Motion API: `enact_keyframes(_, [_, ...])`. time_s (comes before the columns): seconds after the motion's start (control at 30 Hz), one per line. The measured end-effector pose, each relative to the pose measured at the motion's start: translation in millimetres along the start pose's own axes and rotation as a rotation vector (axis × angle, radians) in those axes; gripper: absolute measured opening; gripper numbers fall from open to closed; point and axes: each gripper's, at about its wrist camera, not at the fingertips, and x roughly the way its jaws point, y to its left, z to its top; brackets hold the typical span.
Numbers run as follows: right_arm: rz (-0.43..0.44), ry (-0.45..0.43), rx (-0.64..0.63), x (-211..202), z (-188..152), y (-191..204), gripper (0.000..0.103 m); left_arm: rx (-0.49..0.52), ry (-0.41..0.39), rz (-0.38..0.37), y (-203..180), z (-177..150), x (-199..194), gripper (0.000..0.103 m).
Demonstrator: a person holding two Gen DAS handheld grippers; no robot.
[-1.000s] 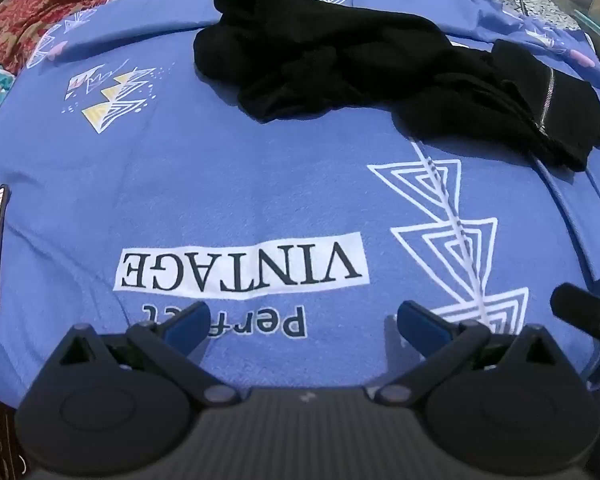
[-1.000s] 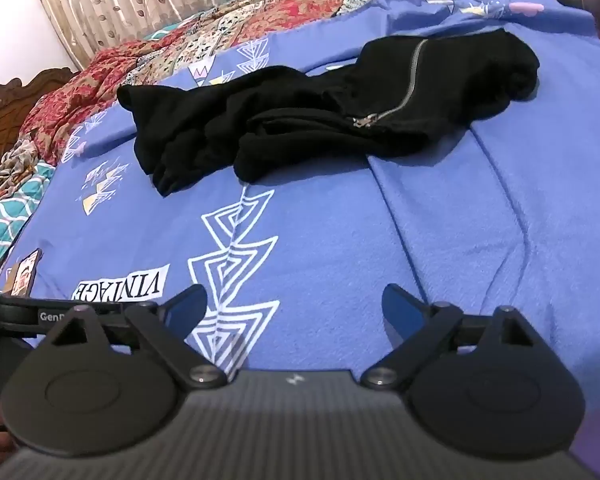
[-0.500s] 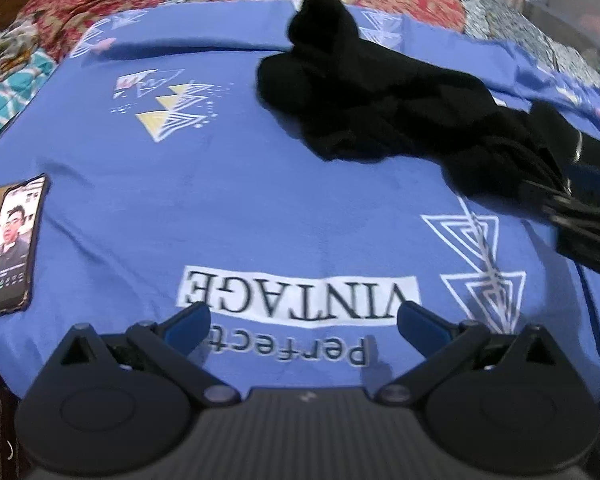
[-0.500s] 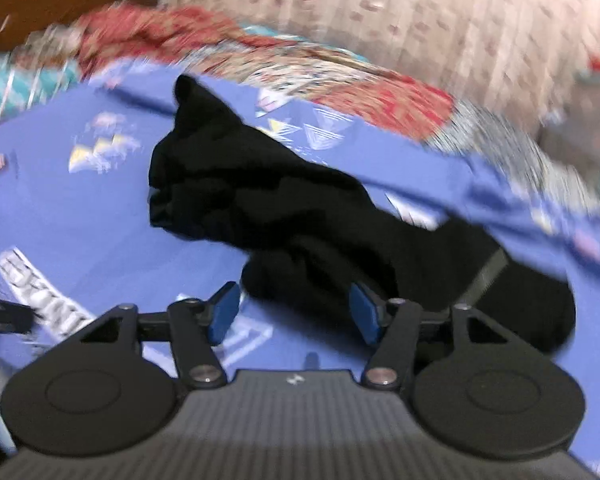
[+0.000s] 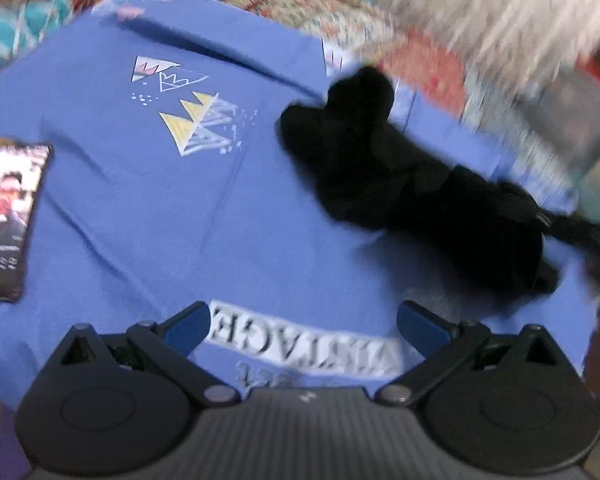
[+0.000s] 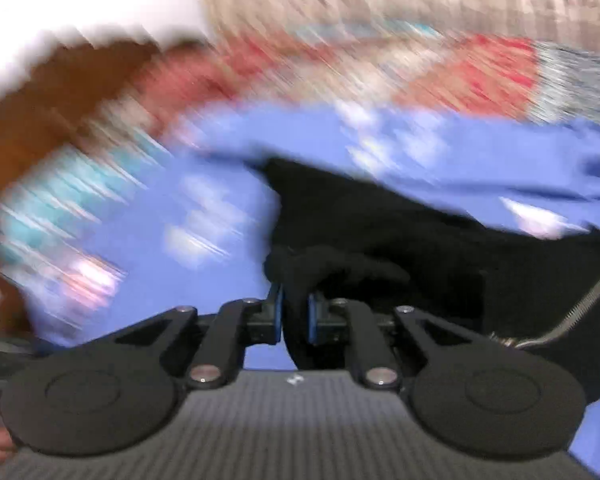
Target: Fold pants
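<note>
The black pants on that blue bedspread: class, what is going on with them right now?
A person holds a hand-held gripper in each hand over a bed. The right hand-held gripper is closing its jaws on a bunch of the black pants, which lie crumpled on the blue bedspread. The left hand-held gripper is open and empty, above the printed lettering. A phone lies at the bedspread's left edge. Folding has not begun.

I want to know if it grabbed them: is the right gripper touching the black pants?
Touching. In the right wrist view the right gripper is closing, its blue pads pressing a fold of the pants between them.
</note>
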Motion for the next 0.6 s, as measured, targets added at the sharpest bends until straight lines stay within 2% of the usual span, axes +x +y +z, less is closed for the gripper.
enact_keyframes(0.07, [0.164, -0.064, 0.023, -23, -1, 18, 0.015, -0.069, -0.041, -0.070, 14, 9, -11, 0.103])
enact_keyframes(0.13, [0.283, -0.042, 0.083, -18, -15, 25, 0.015, -0.101, -0.059, -0.102, 24, 13, -17, 0.103])
enact_keyframes(0.17, [0.299, 0.007, 0.110, -7, -30, 30, 0.014, -0.104, -0.057, -0.106, 26, 14, -17, 0.103])
enact_keyframes(0.23, [0.260, 0.123, 0.129, 22, -52, 40, 0.015, -0.103, -0.023, -0.108, 27, 13, -11, 0.103])
enact_keyframes(0.3, [0.251, 0.190, 0.160, 37, -77, 51, 0.015, -0.115, 0.031, -0.127, 28, 9, 0, 0.103])
enact_keyframes(0.33, [0.250, 0.195, 0.185, 37, -88, 58, 0.015, -0.128, 0.064, -0.137, 29, 6, 8, 0.103])
enact_keyframes(0.4, [0.246, 0.194, 0.231, 43, -86, 57, 0.015, -0.148, 0.114, -0.150, 27, 1, 23, 0.103])
enact_keyframes(0.47, [0.253, 0.182, 0.243, 37, -86, 66, 0.015, -0.183, 0.175, -0.203, 24, -3, 41, 0.103])
enact_keyframes(0.57, [0.252, 0.190, 0.217, 38, -73, 56, 0.015, -0.231, 0.242, -0.284, 18, -12, 64, 0.103])
enact_keyframes(0.6, [0.251, 0.189, 0.217, 26, -77, 45, 0.015, -0.240, 0.261, -0.304, 14, -14, 71, 0.103])
